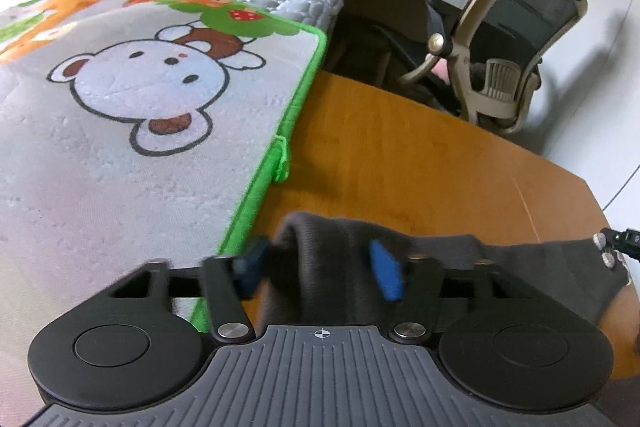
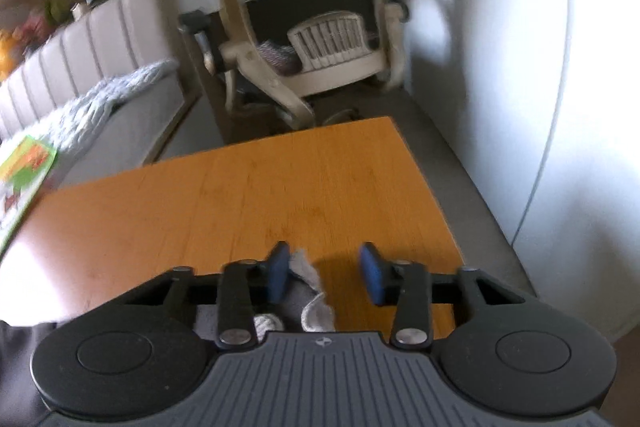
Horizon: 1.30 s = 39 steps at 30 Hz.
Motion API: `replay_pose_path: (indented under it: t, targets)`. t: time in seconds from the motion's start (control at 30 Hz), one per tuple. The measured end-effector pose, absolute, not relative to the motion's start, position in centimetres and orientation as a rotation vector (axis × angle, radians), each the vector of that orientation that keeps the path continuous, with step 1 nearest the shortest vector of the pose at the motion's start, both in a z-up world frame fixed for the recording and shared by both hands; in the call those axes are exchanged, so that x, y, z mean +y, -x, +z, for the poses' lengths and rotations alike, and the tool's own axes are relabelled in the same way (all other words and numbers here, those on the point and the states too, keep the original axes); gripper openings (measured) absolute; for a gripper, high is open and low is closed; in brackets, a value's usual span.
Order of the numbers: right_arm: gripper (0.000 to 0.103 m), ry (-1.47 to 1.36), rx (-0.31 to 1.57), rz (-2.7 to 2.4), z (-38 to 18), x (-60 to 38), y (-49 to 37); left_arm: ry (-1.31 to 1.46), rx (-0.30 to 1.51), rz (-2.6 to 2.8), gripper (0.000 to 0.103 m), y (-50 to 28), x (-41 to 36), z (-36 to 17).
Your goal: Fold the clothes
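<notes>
Between the blue pads of the left gripper (image 1: 320,269) lies a dark grey cloth (image 1: 340,267). It sits bunched at the near edge of the wooden table (image 1: 400,155) and stretches off to the right. The jaws look spread wide, with cloth between them but no pinch that shows.

The right gripper (image 2: 327,273) hangs over the same table (image 2: 240,187). Its jaws are spread too. A light grey bit of cloth (image 2: 312,291) pokes up just beside its left pad, and the pads do not squeeze it. Whether this bit belongs to the dark cloth is hard to tell.

A bear mat (image 1: 120,107) lies on the bed to the left, and a chair (image 1: 520,47) stands past the table.

The cloth is close to the table edge, so it could slide off if one gripper tugs it alone. If a jaw shuts on only a thin fold, the cloth may slip out and the fold would come out crooked.
</notes>
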State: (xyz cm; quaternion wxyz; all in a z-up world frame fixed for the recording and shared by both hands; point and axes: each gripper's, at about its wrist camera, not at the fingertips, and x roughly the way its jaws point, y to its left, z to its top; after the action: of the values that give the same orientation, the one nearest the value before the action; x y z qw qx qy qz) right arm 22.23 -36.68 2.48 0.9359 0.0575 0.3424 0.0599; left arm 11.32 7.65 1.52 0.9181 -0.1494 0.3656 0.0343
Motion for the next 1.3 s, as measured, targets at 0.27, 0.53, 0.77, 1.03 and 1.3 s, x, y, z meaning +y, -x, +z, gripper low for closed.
replay_pose_path:
  t: [0.27, 0.53, 0.77, 1.03, 1.3]
  targets:
    - [0.003, -0.186, 0.547, 0.290, 8.3, -39.3, -12.8, 0.364, 0.635, -0.050, 0.034, -5.2, 9.8, 5.7]
    - [0.002, -0.130, 0.513, 0.310, 9.4, -44.9, 1.5, 0.297, 0.646, -0.180, 0.042, 7.6, 10.4, 6.5]
    - [0.032, -0.206, 0.513, 0.159, 7.8, -48.7, 5.5, 0.389, 0.606, -0.132, 0.092, 9.5, 12.7, 7.1]
    - [0.043, -0.187, 0.570, 0.317, 5.5, -43.6, 4.5, 0.282, 0.622, -0.199, 0.094, 7.4, 7.6, 5.9]
    - [0.103, -0.057, 0.631, 0.394, 3.7, -37.7, 2.2, 0.162, 0.783, -0.217, 0.098, 3.7, 2.7, 1.8]
